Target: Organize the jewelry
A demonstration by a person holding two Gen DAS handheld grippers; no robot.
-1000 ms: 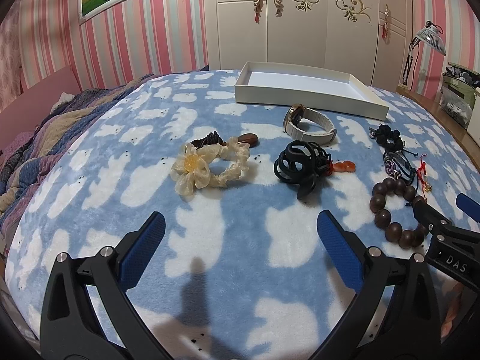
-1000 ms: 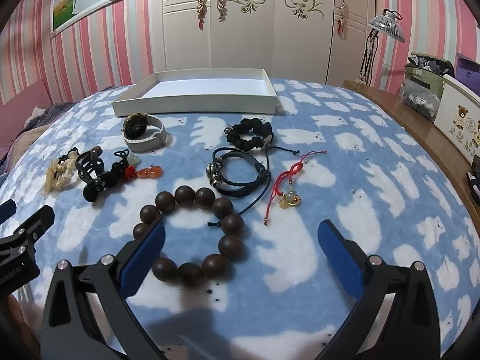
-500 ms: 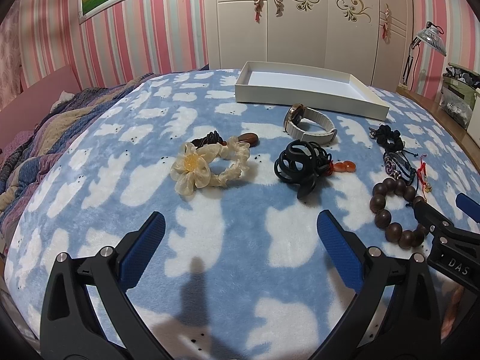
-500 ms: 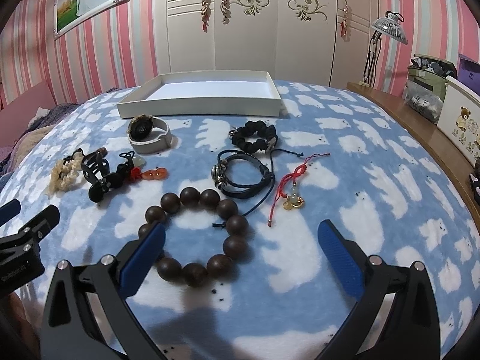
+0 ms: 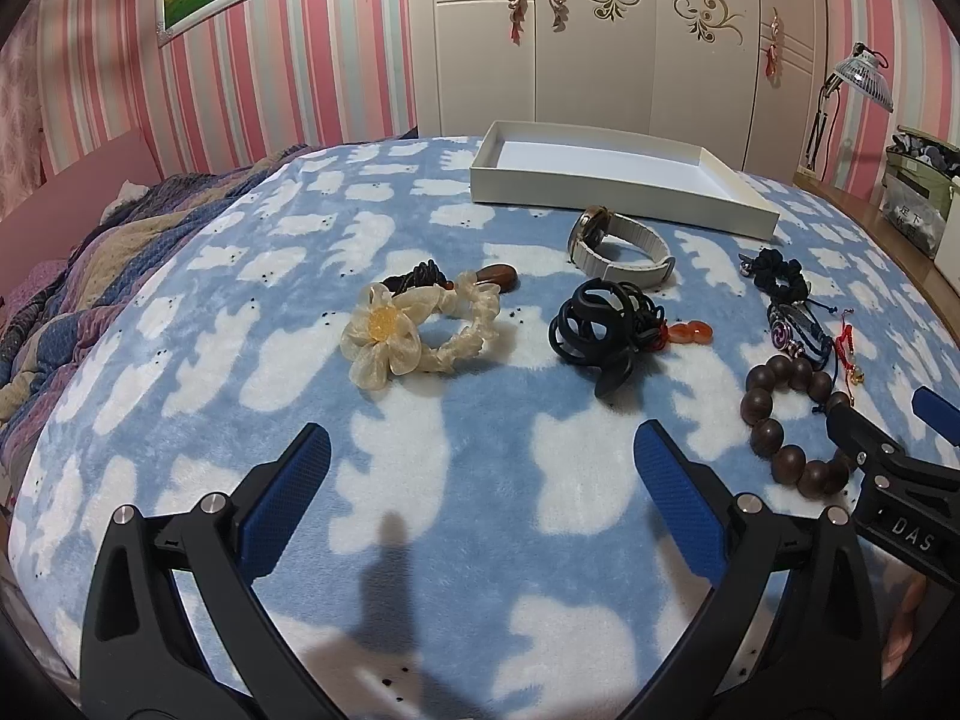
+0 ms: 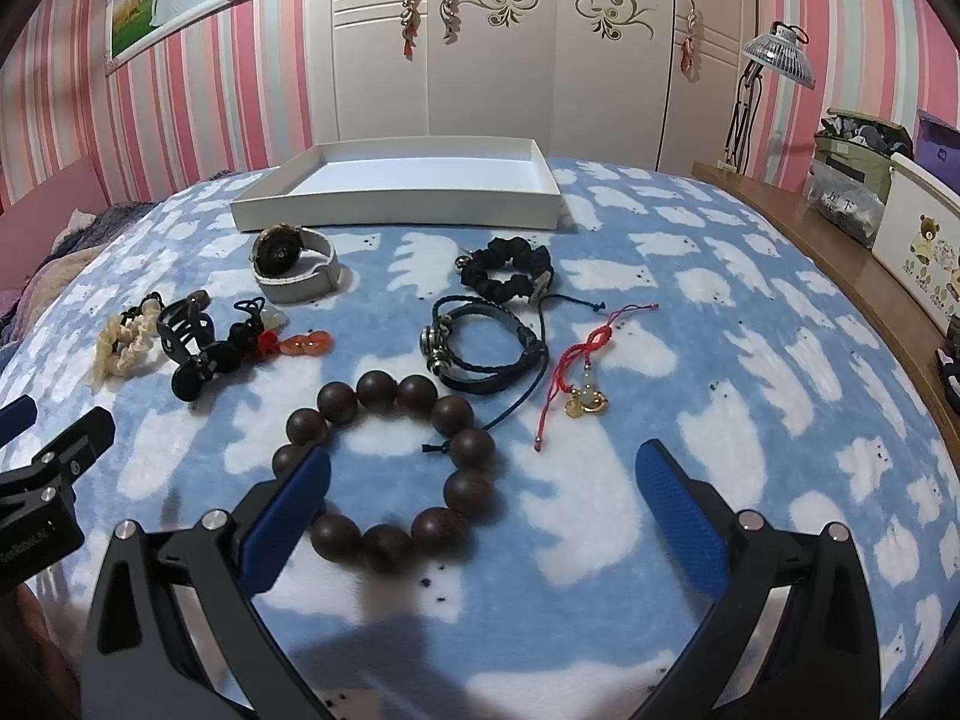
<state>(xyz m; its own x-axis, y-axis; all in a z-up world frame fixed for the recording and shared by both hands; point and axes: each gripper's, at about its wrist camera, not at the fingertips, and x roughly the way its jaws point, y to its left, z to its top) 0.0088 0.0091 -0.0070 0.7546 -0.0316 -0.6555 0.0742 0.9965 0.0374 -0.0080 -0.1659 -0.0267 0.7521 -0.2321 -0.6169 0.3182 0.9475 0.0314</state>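
Jewelry lies on a blue cloud-print blanket. A cream flower scrunchie (image 5: 414,327), a black claw clip (image 5: 600,330), a white-strap watch (image 5: 621,246) and a brown bead bracelet (image 6: 390,468) are spread out. A black scrunchie (image 6: 507,270), a dark leather bracelet (image 6: 486,351) and a red cord charm (image 6: 585,381) lie further right. An empty white tray (image 6: 408,204) stands behind. My left gripper (image 5: 480,468) is open and empty, short of the scrunchie and clip. My right gripper (image 6: 480,480) is open over the bead bracelet's near side.
A rumpled striped quilt (image 5: 90,264) lies at the left bed edge. A wooden side ledge (image 6: 840,252) at the right holds boxes and a desk lamp (image 6: 774,60). White wardrobe doors stand behind the bed.
My right gripper has moved forward toward the bead bracelet, its left finger now overlapping the beads. The left gripper has not moved.
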